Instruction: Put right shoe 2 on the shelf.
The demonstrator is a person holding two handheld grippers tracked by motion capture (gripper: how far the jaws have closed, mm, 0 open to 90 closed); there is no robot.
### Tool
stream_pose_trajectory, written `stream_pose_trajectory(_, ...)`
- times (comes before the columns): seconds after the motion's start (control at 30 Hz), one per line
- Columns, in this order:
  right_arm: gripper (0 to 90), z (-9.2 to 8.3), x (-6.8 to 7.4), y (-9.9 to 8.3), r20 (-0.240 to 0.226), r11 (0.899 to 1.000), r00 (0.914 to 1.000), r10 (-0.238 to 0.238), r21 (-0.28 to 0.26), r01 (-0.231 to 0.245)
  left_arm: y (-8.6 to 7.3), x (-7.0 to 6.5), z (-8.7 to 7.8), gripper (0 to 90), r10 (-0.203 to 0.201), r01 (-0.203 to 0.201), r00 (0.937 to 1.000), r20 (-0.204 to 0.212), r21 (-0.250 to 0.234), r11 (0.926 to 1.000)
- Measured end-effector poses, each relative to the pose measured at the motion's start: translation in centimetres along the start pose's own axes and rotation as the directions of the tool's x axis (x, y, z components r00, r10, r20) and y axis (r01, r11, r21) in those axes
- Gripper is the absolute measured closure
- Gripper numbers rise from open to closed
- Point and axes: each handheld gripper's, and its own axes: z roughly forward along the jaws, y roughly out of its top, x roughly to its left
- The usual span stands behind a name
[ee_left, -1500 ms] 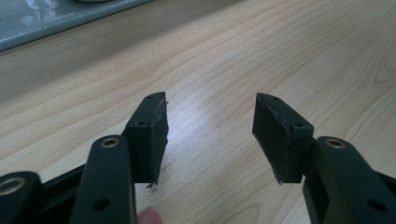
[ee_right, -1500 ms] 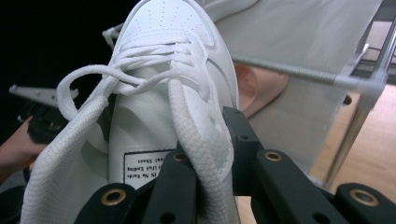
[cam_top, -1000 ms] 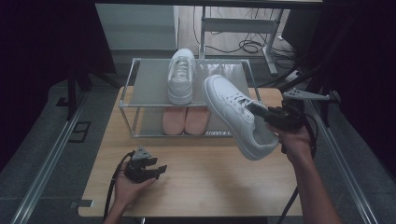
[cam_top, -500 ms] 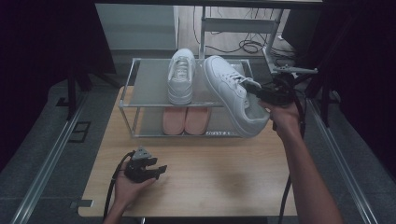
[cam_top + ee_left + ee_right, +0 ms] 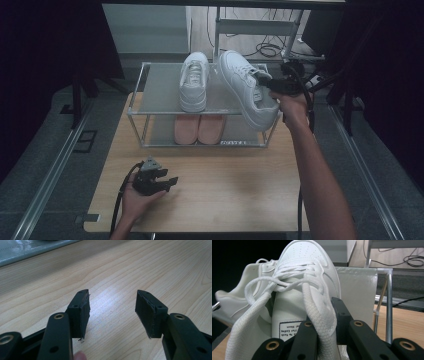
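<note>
lab or studio, dark curtains [image 5: 55, 45], floor rails [image 5: 47, 175], loose cables [image 5: 267, 49]

A light wooden surface [image 5: 235, 185] with a pale grain stands in a dim room, lit most brightly at its middle. Grey carpeted floor [image 5: 45, 165] lies around it, with metal rails [image 5: 50, 175] running along both sides. Dark curtains [image 5: 55, 45] hang at the left, and more dark drapery [image 5: 395, 75] closes off the right. Beyond the far edge, a pale cabinet [image 5: 150, 30] stands against the back, beside a metal-framed stand [image 5: 260, 25] on a wooden floor where black cables [image 5: 267, 49] lie in loose coils.
</note>
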Motion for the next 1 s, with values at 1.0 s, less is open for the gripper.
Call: stream_pose_trajectory(1.0, 82.3, 7.5, 2.4, 4.7, 0.224, 0.989, 0.9723, 0.067, 0.112, -0.094, 0.0, 0.6, -0.6, 46.0, -0.014, 0.014, 0.9999, -0.001, -0.019, 0.9997)
